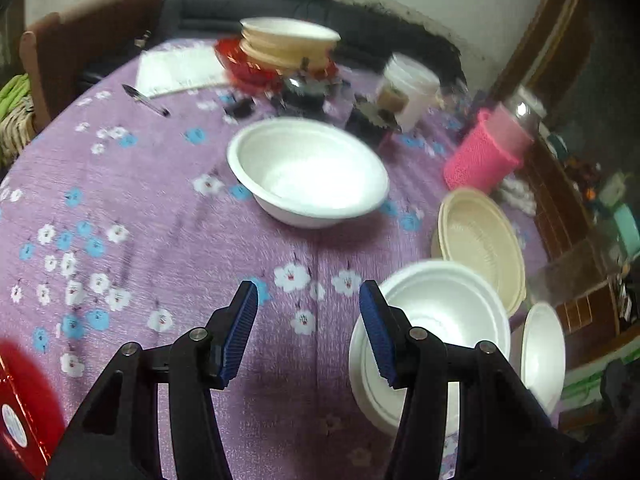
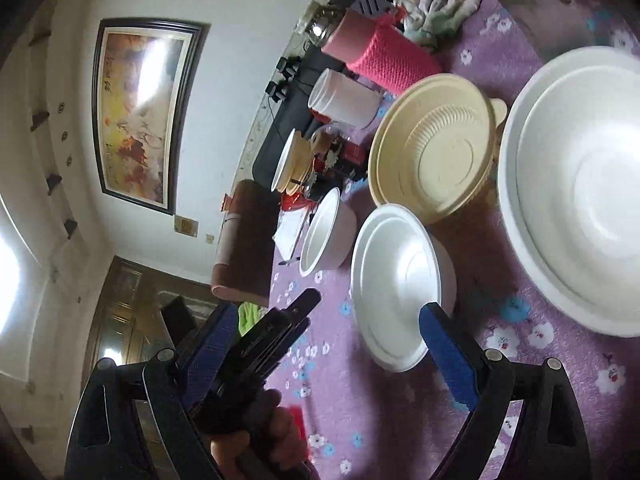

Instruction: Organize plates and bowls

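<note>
My left gripper [image 1: 308, 304] is open and empty above the purple flowered tablecloth [image 1: 168, 208]. A white foam bowl [image 1: 308, 172] stands ahead of it. A stack of white foam bowls [image 1: 448, 312] sits by its right finger, with a beige plastic bowl [image 1: 480, 244] and another white bowl [image 1: 542, 352] beyond. A stack of beige and white bowls [image 1: 288, 44] stands at the back on a red dish. My right gripper [image 2: 324, 320] is open and empty, tilted, near a white foam bowl [image 2: 396, 284]. The beige bowl [image 2: 436, 148] and a large white bowl [image 2: 580, 192] lie to the right.
A pink knitted sleeve on a jar [image 1: 488, 152], a white tub [image 1: 412, 88], a pen [image 1: 146, 100] and paper [image 1: 180, 66] lie on the table. A brown chair [image 1: 80, 40] and dark sofa stand behind. A red box [image 1: 20, 412] is at lower left.
</note>
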A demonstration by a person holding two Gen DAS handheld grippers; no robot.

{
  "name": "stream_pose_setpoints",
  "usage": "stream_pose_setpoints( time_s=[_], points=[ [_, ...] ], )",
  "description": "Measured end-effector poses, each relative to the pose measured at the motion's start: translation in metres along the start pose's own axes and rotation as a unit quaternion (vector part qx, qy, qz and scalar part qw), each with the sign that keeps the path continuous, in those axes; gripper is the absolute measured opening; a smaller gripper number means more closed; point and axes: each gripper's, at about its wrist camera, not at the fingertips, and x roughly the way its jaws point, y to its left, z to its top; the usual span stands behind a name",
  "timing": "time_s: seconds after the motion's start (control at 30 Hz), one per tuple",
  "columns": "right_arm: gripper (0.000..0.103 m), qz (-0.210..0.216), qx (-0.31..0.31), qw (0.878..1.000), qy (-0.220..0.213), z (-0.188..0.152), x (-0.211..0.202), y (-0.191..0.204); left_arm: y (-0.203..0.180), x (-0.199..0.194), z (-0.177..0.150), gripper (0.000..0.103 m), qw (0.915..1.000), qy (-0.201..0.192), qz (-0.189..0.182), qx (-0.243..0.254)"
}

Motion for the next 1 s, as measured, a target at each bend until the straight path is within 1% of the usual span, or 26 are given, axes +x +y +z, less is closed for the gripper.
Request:
stream_pose_setpoints(
  time_s=[0.03,0.1,0.17,0.27,0.4,0.5,0.53,0.63,0.77,0.87,1.0],
  points=[
    [0.094,-0.023,-0.011,1.0,-0.014,0.0,-0.002,0.002,-0.003,0.001,-0.001,0.051,1.0,0.001,-0.001,0.01],
    [0.094,-0.04,-0.012,0.999,-0.029,0.0,-0.003,0.0,-0.002,0.004,-0.002,0.051,0.9999,0.001,-0.005,0.013],
    [0.094,-0.049,-0.009,0.998,-0.029,0.001,0.002,-0.005,0.002,0.009,-0.003,0.051,0.9998,0.005,-0.019,0.01],
    [0.094,-0.071,-0.007,0.997,-0.023,0.002,0.014,-0.012,0.007,0.017,-0.005,0.051,0.9983,0.023,-0.053,0.0],
    [0.094,-0.077,-0.013,0.997,-0.026,-0.001,0.019,-0.015,0.005,0.018,-0.006,0.051,0.9976,0.019,-0.066,0.004],
    [0.094,-0.081,-0.021,0.996,-0.026,-0.003,0.023,-0.016,0.003,0.023,-0.008,0.051,0.9951,0.032,-0.093,0.0],
    [0.094,-0.082,-0.022,0.996,-0.025,-0.003,0.025,-0.017,0.002,0.024,-0.008,0.051,0.9948,0.034,-0.096,0.001],
    [0.092,-0.088,-0.023,0.996,-0.015,-0.003,0.033,-0.019,0.001,0.029,-0.009,0.051,0.9941,0.043,-0.1,0.004],
    [0.091,-0.088,-0.018,0.996,-0.019,-0.003,0.033,-0.022,-0.001,0.034,-0.011,0.051,0.993,0.055,-0.104,0.005],
    [0.089,-0.09,-0.016,0.995,-0.026,-0.002,0.032,-0.024,-0.007,0.032,-0.014,0.051,0.9933,0.053,-0.101,0.02],
    [0.083,-0.092,-0.011,0.996,-0.018,-0.002,0.036,-0.028,-0.014,0.029,-0.017,0.051,0.9946,0.042,-0.085,0.042]
  ],
)
